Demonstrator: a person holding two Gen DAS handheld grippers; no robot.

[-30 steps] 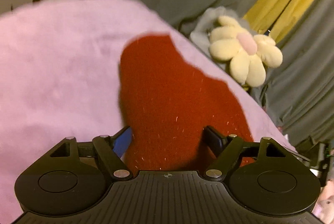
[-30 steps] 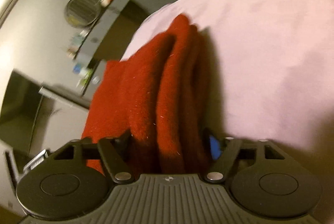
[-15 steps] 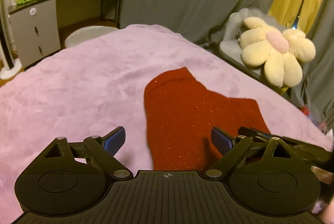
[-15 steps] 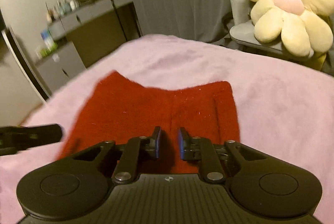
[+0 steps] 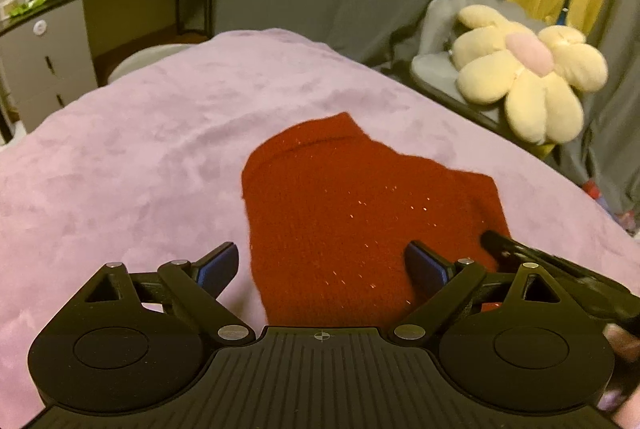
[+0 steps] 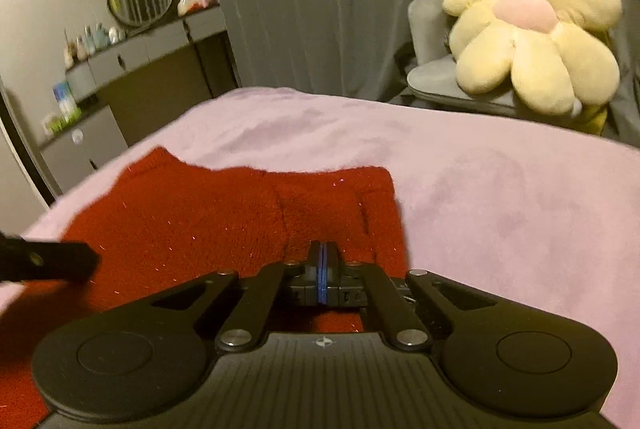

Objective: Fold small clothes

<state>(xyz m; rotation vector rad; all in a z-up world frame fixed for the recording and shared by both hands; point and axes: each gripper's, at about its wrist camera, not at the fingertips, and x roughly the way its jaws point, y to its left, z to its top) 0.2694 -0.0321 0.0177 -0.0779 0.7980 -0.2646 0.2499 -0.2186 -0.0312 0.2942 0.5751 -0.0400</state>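
- The red garment (image 5: 360, 213) lies flat at the lower centre of the left wrist view, on the lilac blanket (image 5: 140, 149).
- Left gripper (image 5: 324, 265): jaws spread wide above the cloth's near edge, grasping nothing; they have just been opening.
- Right gripper (image 6: 322, 261): pads clenched together over the cloth's right part, apparently empty.
- Judgement: between folds; next, reopen and pinch an edge.
- A flower cushion (image 6: 528, 41) sits at upper right.

Each gripper (image 5: 322, 263) (image 6: 322, 261) is matte black: ribbed housing, round discs, silver screws, blue pads (image 5: 220, 265) on the fingers.
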